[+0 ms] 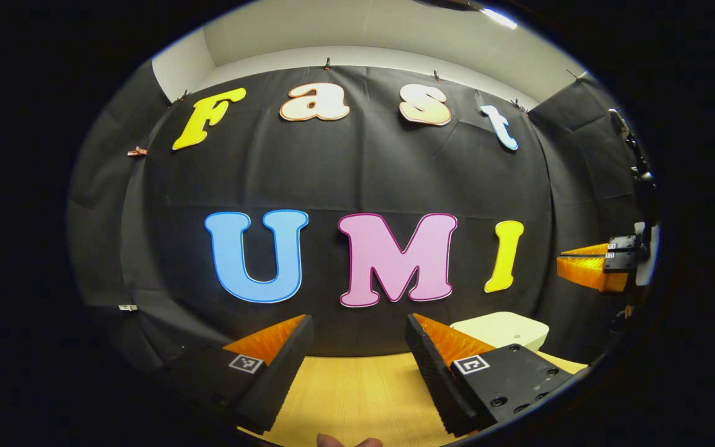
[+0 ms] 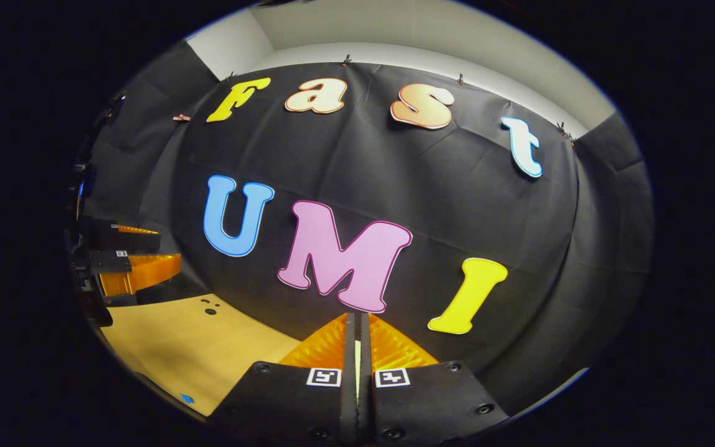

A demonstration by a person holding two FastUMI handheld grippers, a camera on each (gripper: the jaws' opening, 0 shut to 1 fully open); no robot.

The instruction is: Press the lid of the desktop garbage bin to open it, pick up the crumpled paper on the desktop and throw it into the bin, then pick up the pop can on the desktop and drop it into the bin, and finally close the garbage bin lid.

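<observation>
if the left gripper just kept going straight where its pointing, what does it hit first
Probably the black cloth wall. The left gripper is open and aims above the wooden table, with the white bin off to its right. Depth is hard to judge.

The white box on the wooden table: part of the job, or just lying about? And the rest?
Part of the job:
- white lidded bin, lid down
- left hand-held gripper, open
- right hand-held gripper, shut, empty

Just there:
- wooden table
- small blue mark on the table
- black booth cloth
</observation>
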